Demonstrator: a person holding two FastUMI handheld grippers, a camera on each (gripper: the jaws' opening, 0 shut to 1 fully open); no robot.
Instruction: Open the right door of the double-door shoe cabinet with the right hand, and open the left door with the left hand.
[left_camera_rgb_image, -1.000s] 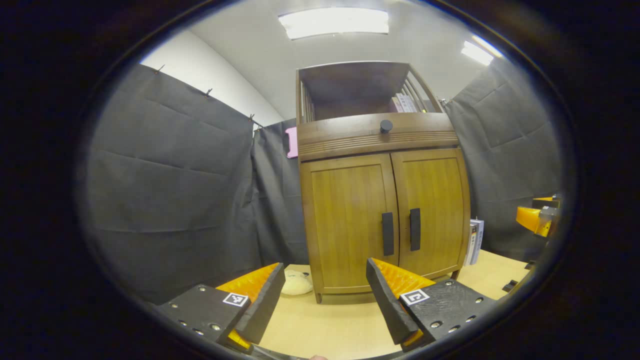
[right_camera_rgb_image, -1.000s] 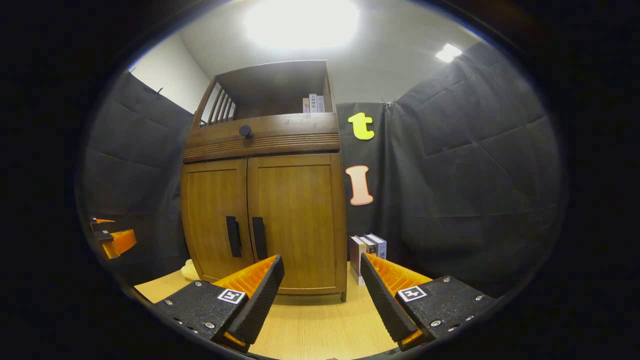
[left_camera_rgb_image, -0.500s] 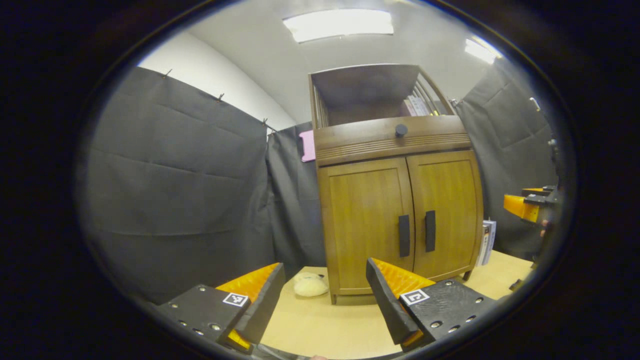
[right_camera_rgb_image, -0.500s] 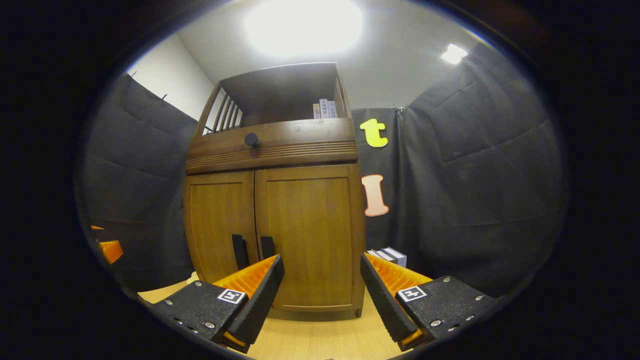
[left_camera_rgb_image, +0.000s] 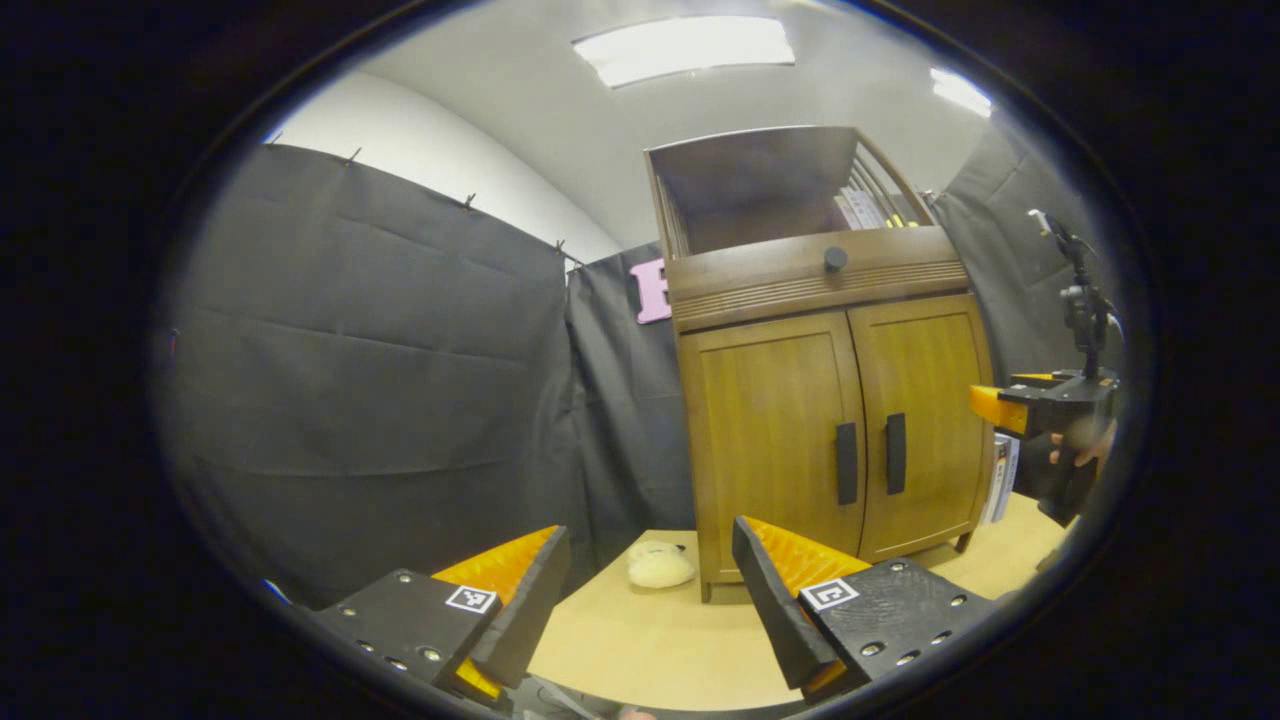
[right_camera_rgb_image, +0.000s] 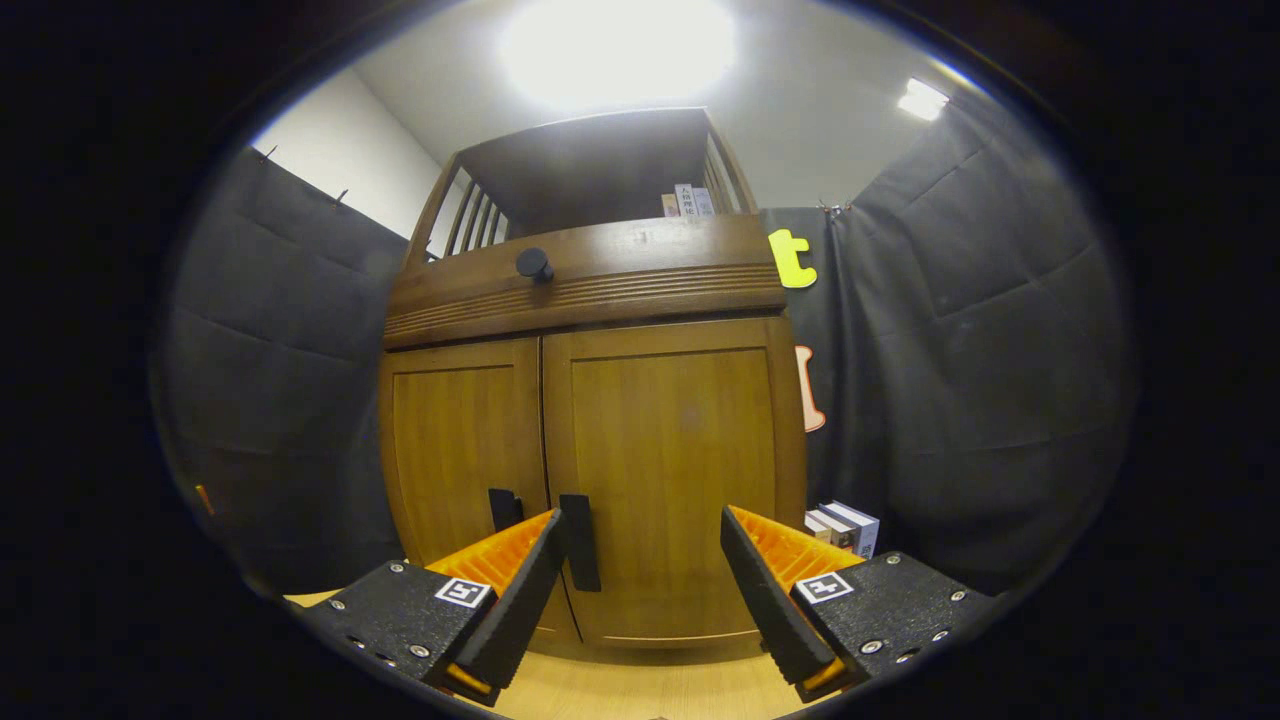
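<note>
Your right gripper (right_camera_rgb_image: 640, 560), jaws spread, hovered near the closed brown wooden cabinet's (right_camera_rgb_image: 590, 420) black handle (right_camera_rgb_image: 579, 542); your left gripper (left_camera_rgb_image: 645, 585) gaped too.

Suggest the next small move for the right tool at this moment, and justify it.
Probably shift the open right tool slightly left and forward so it straddles the right door's black bar handle: both wooden cabinet doors look shut, and the handle sits by its left finger, not between the fingers.

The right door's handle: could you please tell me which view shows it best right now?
The left gripper view: the right door's handle shows whole there, from top to bottom, beside the left door's handle on the shoe cabinet. In the right gripper view it is nearer and larger, but one finger of the right hand-held gripper hides part of its edge.
</note>
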